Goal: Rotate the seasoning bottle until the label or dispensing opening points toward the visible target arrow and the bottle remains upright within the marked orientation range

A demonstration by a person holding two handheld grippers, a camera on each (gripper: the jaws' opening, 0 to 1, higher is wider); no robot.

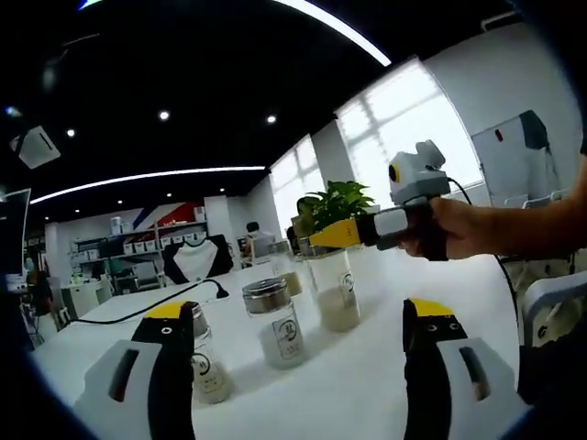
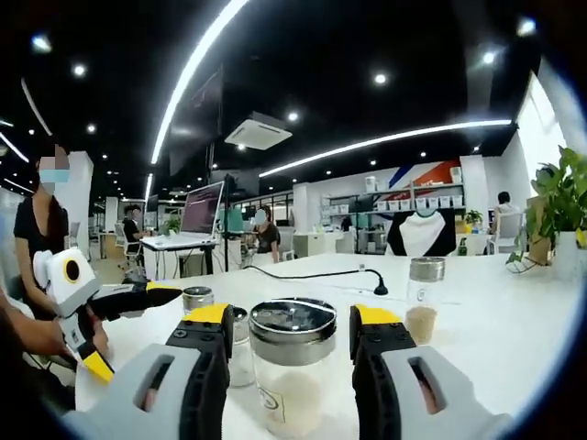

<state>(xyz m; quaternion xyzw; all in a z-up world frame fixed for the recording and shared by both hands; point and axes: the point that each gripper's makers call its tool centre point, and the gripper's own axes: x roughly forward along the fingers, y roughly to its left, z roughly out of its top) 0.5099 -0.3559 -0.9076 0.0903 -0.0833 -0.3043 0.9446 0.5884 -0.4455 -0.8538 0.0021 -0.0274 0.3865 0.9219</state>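
Note:
On a white table [image 1: 385, 367] stand several glass seasoning bottles with metal lids. My left gripper [image 1: 300, 310] is open wide, with one bottle [image 1: 278, 323] standing ahead between its jaws, untouched. Another bottle [image 1: 206, 367] stands just behind its left jaw. My right gripper [image 1: 335, 236], held by a hand, has its yellow tips at the lid of a taller bottle [image 1: 337, 291]. In the right gripper view that bottle [image 2: 293, 367] stands upright between the right gripper's [image 2: 293, 321] jaws, with narrow gaps on both sides of the lid. The left gripper [image 2: 133, 328] shows open at the left.
More bottles stand around: a small one [image 2: 197, 298], one [image 2: 240, 348] behind my left jaw, and one with brown seasoning [image 2: 424, 312]. A black cable [image 2: 312, 272] crosses the table. A potted plant [image 1: 335, 202] stands behind. People, a laptop [image 2: 204, 209] and shelves are beyond.

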